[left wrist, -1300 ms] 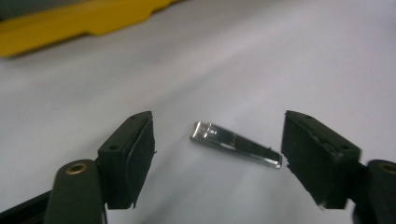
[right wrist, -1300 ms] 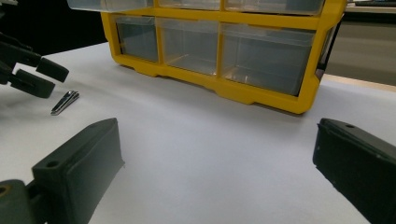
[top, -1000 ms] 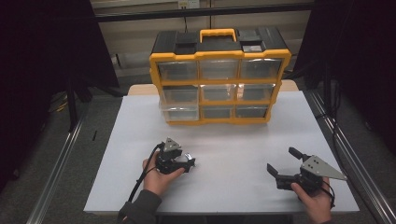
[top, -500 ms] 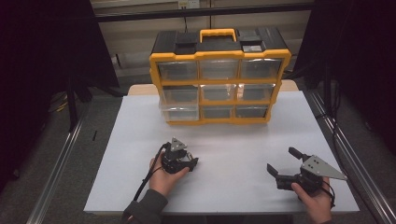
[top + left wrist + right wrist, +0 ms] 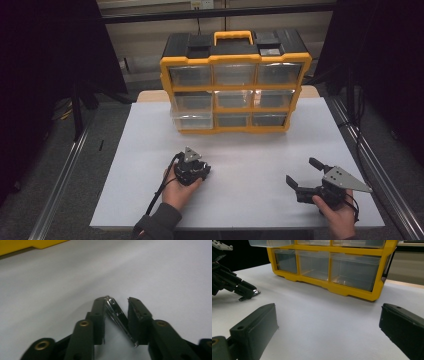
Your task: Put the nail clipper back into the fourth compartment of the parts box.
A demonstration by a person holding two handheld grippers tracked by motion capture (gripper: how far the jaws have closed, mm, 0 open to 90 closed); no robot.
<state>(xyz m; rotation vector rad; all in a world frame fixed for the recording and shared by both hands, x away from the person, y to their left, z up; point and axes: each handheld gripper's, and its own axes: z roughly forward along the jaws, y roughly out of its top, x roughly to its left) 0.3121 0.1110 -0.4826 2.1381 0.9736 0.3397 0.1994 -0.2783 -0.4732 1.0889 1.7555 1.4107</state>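
A small metal nail clipper [image 5: 119, 319] sits between the two black jaws of the left gripper [image 5: 116, 315]. In the left gripper view it lies slantwise across the gap: its shiny rounded end rests against the tip of one jaw, and its far end reaches the inner face of the other jaw lower down. The jaws have just been closing around it and now stand close together, touching the clipper at both ends, so the clipper is clamped crosswise between them. White table surface [image 5: 62, 285] lies right under the clipper.

The landmark is a yellow and black organizer [image 5: 234, 82] with a yellow handle [image 5: 233, 37] on top and three rows of clear plastic drawers [image 5: 232, 98]. It stands at the far end of the white table [image 5: 250, 150]. In the high view the left gripper [image 5: 197, 172] is well in front of the organizer, on the person's side, roughly in line with its left column of drawers. A hand [image 5: 177, 187] in a dark sleeve [image 5: 156, 225] holds it, and a black cable [image 5: 159, 192] trails back from it towards the table's near edge.

The right gripper [image 5: 302, 176] is also well in front of the organizer, out past its right-hand end and near the table's near right corner, held in the person's other hand [image 5: 337, 212]. Its jaws are spread wide apart with nothing between them. In the right gripper view the organizer's bottom row of drawers [image 5: 329, 265] is seen ahead across bare table, and the left gripper [image 5: 249, 292] with the clipper's silver tip [image 5: 256, 292] appears off to one side.
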